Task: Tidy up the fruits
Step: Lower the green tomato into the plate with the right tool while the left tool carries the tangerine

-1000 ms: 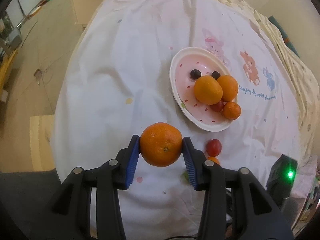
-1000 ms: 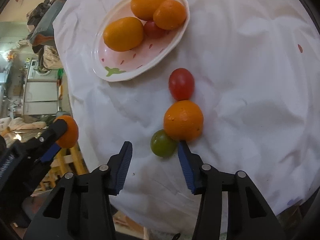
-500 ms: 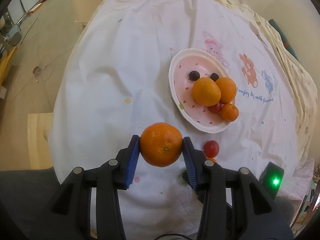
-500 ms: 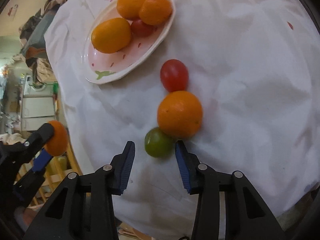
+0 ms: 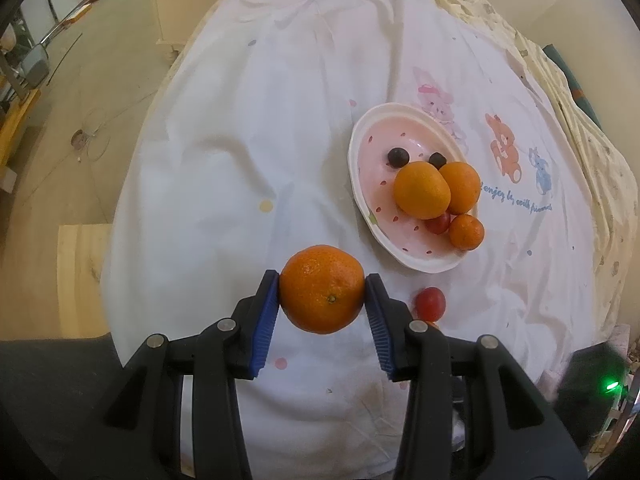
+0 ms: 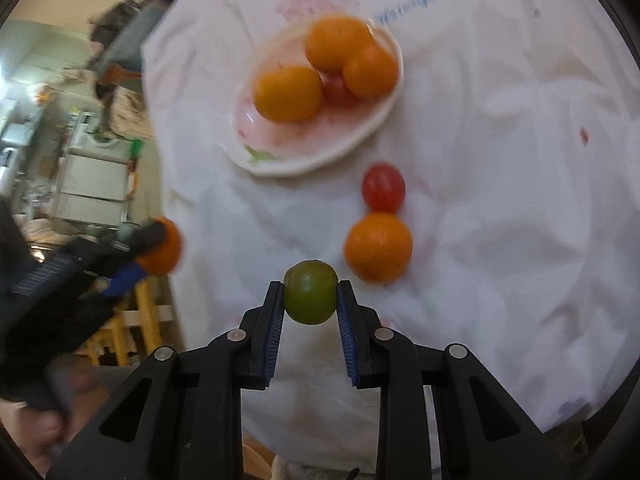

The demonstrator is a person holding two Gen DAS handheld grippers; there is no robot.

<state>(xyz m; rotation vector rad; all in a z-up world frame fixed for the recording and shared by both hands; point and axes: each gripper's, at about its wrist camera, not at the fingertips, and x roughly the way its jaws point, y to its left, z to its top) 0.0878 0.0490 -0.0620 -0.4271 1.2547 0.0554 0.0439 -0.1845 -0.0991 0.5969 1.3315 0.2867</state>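
The large orange is clamped between the blue pads of the left gripper, centre-bottom of the left wrist view, held clear of the white cloth. It is likely parked there, waiting for a drop into the dish.

The right gripper has just been closing; its pads now press both sides of the green fruit, lower centre of the right wrist view. The fruit appears lifted slightly off the cloth, though contact underneath cannot be confirmed. A small round fruit calls for a narrow pinch, hence the tight jaws.

The pink dish sits upper centre in the right wrist view, right of centre in the left one. Three oranges and a red tomato are already piled in it, with two dark berries seen at its far side. It is judged to be the collection point.

Still loose on the cloth, right of the green fruit: a smaller orange touching a red tomato, just below the dish rim. These are presumably left for later picks.

Blur in the right view suggests motion. Roll-off risk is judged low for both held fruits.
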